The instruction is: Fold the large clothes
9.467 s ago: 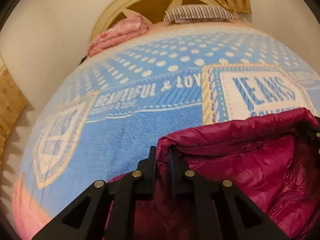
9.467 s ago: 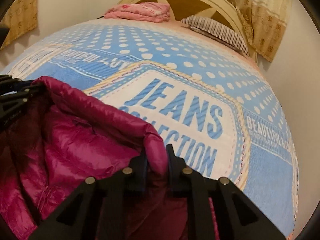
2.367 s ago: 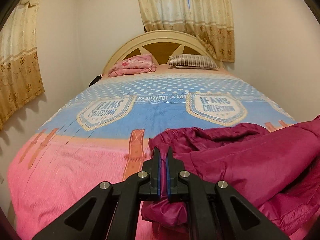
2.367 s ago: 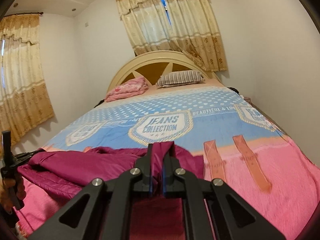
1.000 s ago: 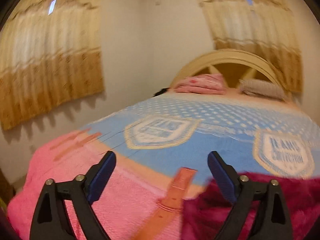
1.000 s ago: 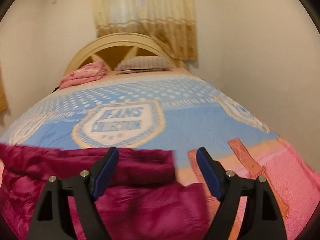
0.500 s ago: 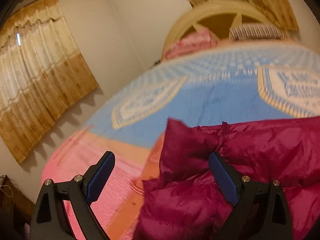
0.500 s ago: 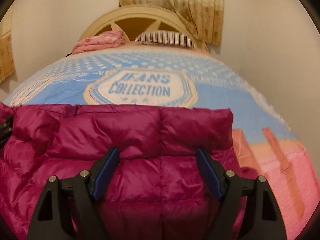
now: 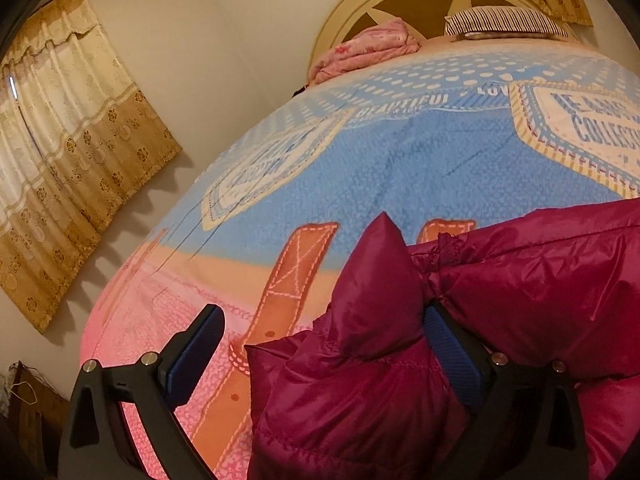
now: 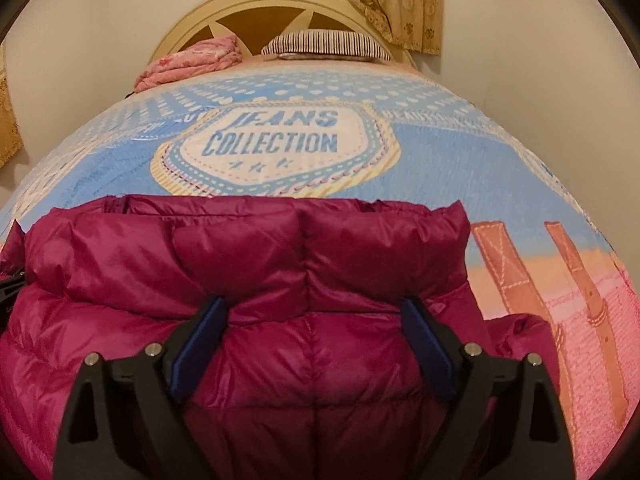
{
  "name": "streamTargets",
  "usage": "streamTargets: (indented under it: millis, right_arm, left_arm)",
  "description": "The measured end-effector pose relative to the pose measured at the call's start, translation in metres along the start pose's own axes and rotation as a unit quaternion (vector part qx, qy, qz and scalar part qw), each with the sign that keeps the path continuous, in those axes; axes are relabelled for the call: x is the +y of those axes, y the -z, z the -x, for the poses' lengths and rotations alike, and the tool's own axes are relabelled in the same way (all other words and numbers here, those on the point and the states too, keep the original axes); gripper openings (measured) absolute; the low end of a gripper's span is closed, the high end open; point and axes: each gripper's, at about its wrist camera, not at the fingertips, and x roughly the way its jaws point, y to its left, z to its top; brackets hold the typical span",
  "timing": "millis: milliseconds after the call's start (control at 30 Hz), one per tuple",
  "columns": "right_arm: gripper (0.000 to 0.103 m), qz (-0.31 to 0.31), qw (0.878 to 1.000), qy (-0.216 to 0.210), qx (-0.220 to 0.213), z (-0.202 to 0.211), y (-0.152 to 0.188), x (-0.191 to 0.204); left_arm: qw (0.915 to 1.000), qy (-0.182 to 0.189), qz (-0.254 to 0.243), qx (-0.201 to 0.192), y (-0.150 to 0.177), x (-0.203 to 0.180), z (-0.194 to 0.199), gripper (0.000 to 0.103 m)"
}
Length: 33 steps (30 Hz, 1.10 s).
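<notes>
A magenta puffer jacket (image 10: 248, 280) lies folded on the bed's blue and pink blanket (image 10: 460, 148). In the right wrist view my right gripper (image 10: 314, 320) hovers low over the middle of the jacket, its jaws wide and still opening, its pads free of the padding between them. In the left wrist view the jacket (image 9: 520, 280) fills the lower right, with a corner of it (image 9: 384, 248) sticking up. My left gripper (image 9: 320, 334) stands open over that left end. Its right finger (image 9: 444, 340) lies against the fabric, its left finger (image 9: 196, 344) over bare blanket.
A folded pink quilt (image 10: 192, 60) and a striped pillow (image 10: 326, 44) lie against the cream headboard (image 10: 256, 4). A wall with a gold curtain (image 9: 68, 152) runs along the bed's left side. Bare blanket (image 9: 360, 160) stretches beyond the jacket.
Both grippers have sunk and tilted down toward the jacket, which now looms larger. Both let go of it between 2.4 s and 1 s ago and stay open.
</notes>
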Motion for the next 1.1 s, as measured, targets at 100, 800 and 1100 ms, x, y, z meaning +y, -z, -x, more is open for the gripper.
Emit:
streamTargets:
  millis: [100, 800, 1100]
  right_arm:
    - [0.093, 0.005, 1.0, 0.01, 0.011, -0.004, 0.0, 0.002]
    - [0.099, 0.016, 0.998, 0.035, 0.044, -0.016, 0.001, 0.006]
    - [0.097, 0.051, 0.997, -0.008, -0.052, 0.065, -0.002, 0.055]
  left_arm:
    - [1.0, -0.007, -0.006, 0.001, 0.002, -0.003, -0.001, 0.101]
    - [0.9999, -0.006, -0.011, 0.005, 0.0, -0.002, 0.005, 0.101]
    - [0.9945, 0.072, 0.03, -0.07, 0.022, 0.025, 0.085, 0.101]
